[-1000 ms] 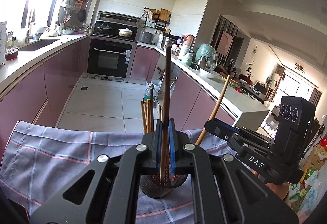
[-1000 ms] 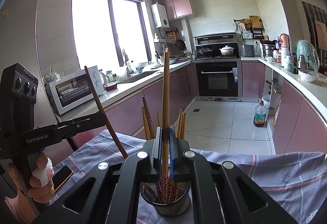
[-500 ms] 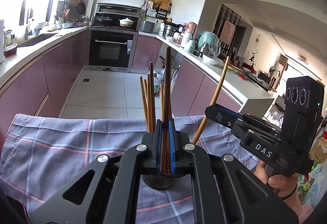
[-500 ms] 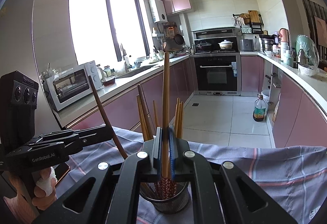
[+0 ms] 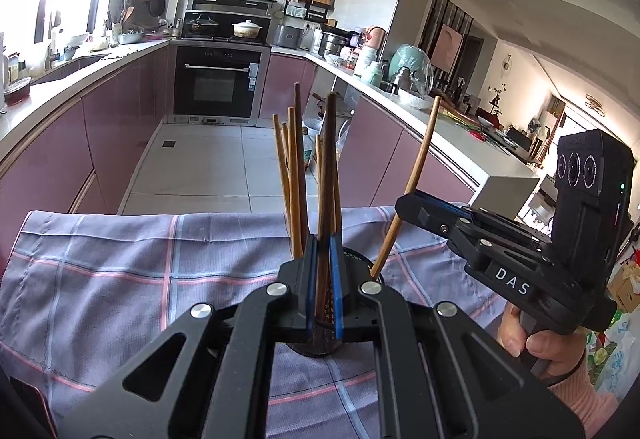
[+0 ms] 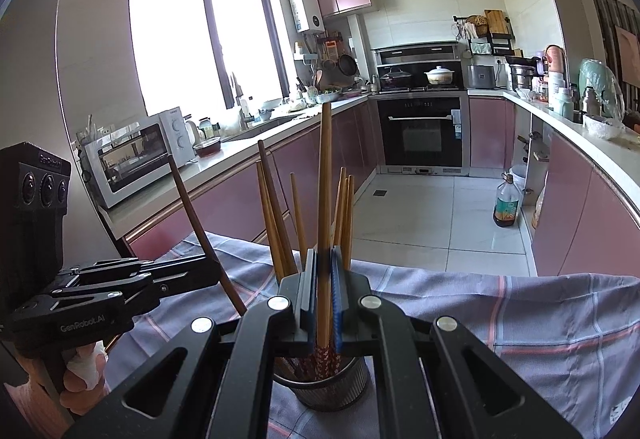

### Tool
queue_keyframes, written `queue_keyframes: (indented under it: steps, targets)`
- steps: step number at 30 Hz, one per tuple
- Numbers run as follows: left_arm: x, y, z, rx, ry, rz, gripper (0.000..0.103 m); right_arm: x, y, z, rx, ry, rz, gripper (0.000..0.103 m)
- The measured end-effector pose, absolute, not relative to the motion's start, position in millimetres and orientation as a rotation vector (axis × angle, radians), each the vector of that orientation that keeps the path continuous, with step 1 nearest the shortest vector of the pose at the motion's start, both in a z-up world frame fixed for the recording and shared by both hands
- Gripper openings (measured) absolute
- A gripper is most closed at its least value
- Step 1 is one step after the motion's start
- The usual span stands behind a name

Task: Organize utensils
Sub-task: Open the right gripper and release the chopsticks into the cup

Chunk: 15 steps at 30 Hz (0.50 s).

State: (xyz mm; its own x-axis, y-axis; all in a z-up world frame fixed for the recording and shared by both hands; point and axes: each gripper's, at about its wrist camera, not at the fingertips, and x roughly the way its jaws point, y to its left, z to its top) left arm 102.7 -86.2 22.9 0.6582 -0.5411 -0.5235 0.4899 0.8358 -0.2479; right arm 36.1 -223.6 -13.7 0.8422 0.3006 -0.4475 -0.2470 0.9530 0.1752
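On the checked cloth stands a dark mesh utensil holder (image 5: 320, 345) (image 6: 332, 391) with several wooden chopsticks (image 5: 291, 179) (image 6: 269, 215) upright in it. My left gripper (image 5: 322, 251) (image 6: 214, 267) is shut on a dark brown chopstick (image 5: 327, 159) (image 6: 191, 213), whose lower end is down inside the holder. My right gripper (image 6: 323, 259) (image 5: 400, 205) is shut on a lighter chopstick (image 6: 324, 191) (image 5: 416, 175), which leans into the holder from the right. Both grippers sit just above the holder's rim, one on each side.
The purple checked cloth (image 5: 120, 271) (image 6: 520, 319) covers the work surface up to its far edge. Beyond lie the tiled floor, pink cabinets, an oven (image 6: 422, 135), a microwave (image 6: 132, 155) and an oil bottle (image 6: 507, 201). A hand (image 5: 536, 343) holds the right gripper's grip.
My left gripper has sunk with the dark chopstick, pushing it deeper into the holder. The right gripper and its chopstick have hardly moved.
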Motion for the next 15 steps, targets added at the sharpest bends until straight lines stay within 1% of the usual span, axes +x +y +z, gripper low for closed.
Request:
queue_keyframes:
  steps: [15]
  targets:
    - [113, -86, 9, -0.08, 0.667, -0.59, 0.007, 48, -222, -29, 0.127, 0.559, 0.297, 0.005]
